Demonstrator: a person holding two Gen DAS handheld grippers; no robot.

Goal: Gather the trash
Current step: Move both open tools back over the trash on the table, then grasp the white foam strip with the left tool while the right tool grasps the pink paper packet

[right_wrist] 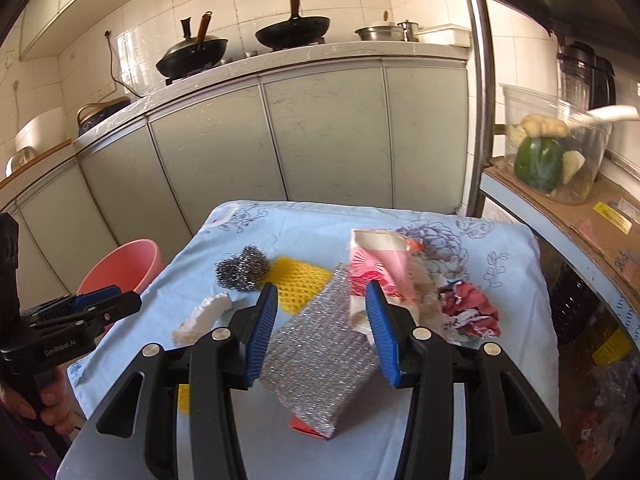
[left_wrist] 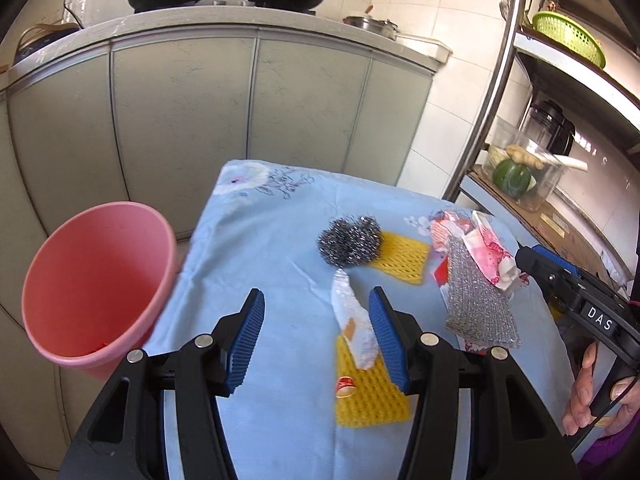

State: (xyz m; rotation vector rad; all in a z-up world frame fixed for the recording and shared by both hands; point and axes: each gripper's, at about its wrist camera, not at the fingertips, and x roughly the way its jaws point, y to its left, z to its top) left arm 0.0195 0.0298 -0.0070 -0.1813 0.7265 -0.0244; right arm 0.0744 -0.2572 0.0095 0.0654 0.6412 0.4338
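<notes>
Trash, loose, lay across the blue flowered cloth at centre frame in the left wrist view: a white crumpled wrapper lying over a yellow foam net at lower centre, a steel wool ball touching a second yellow foam net above it, and a silver scouring pad with red-and-white packaging at right. The left gripper held its jaws spread, empty, the wrapper just inside the right-hand finger. A pink bin stood at left, beside the cloth; a red scrap seemed to lie at its bottom, otherwise little collected. In the right wrist view, the right gripper hovered with jaws spread and empty over the silver scouring pad at lower centre; pink-and-white packaging and a crumpled red wrapper lay to the right, the bin at left. Judgement: task near its start; almost every item was left to collect.
</notes>
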